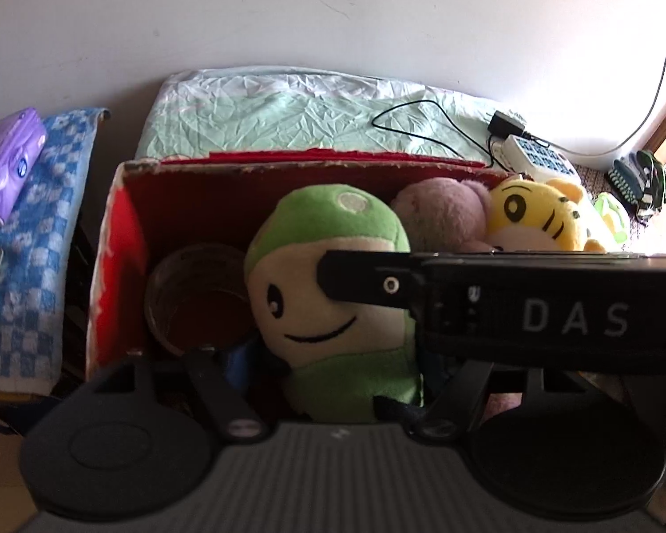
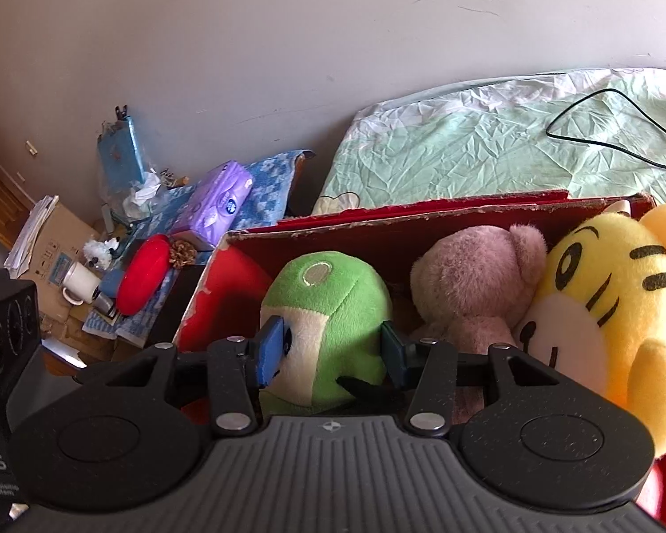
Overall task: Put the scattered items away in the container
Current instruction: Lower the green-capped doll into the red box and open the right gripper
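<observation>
Green plush doll (image 2: 328, 328), soft, light and easily squashed, sits left of centre inside the red cardboard box (image 2: 422, 226), clamped at its head by the right gripper (image 2: 328, 351); left gripper (image 1: 315, 355) grip undeterminable

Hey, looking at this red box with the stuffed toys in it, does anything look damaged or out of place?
Yes. The red cardboard box has a frayed, chipped top rim where bare cardboard shows. A clear glass jar lies on its side inside, beside the green plush toy, an odd hard thing among soft toys. The toys themselves look intact.
</observation>
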Motion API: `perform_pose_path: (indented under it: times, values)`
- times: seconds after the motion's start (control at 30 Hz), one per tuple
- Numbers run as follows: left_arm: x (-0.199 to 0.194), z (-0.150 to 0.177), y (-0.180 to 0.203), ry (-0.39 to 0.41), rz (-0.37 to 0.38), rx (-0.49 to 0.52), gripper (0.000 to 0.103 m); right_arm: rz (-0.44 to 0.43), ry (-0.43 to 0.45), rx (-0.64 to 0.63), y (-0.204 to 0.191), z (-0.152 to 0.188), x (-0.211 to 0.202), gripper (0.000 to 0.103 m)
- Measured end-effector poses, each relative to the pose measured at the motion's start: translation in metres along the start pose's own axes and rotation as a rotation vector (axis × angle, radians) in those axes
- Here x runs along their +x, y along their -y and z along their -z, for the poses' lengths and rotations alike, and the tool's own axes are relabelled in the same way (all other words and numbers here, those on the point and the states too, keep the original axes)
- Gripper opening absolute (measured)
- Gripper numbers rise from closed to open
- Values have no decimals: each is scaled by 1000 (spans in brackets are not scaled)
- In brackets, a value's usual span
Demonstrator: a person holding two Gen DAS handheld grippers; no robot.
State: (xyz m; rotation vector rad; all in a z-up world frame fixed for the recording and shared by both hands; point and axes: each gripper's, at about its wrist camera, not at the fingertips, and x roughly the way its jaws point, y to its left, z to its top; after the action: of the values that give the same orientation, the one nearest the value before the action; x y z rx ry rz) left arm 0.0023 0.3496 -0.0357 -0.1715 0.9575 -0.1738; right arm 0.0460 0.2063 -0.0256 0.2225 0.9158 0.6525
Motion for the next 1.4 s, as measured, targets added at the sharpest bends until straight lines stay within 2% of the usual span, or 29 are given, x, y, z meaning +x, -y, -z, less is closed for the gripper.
perform_pose_path:
  times: [0.2,0.37,0.67,0.77,1.03,1.17,1.27,1.4]
  values:
    - [8,-5,3,-28,-29,40,76,38,6,50,3,1,6,50]
    - [2,-3,9,-6,-61,94,74,60,17,91,3,2,8,50]
    - [-32,10,8,106,1,105,72,81,-6,50,-1,-1,13,49]
    - [-25,6,16,102,23,116,72,77,-5,55,1,-2,14,51]
    - [-24,5,21,108,55,98,78,54,21,86,7,-1,-1,52]
    - [-24,9,18,97,58,98,81,23,63,83,7,-2,-13,50]
    - [-25,10,18,95,61,111,81,-14,71,53,3,-6,-13,38]
    - [-21,10,18,83,46,124,81,-46,44,4,-1,-11,-4,29]
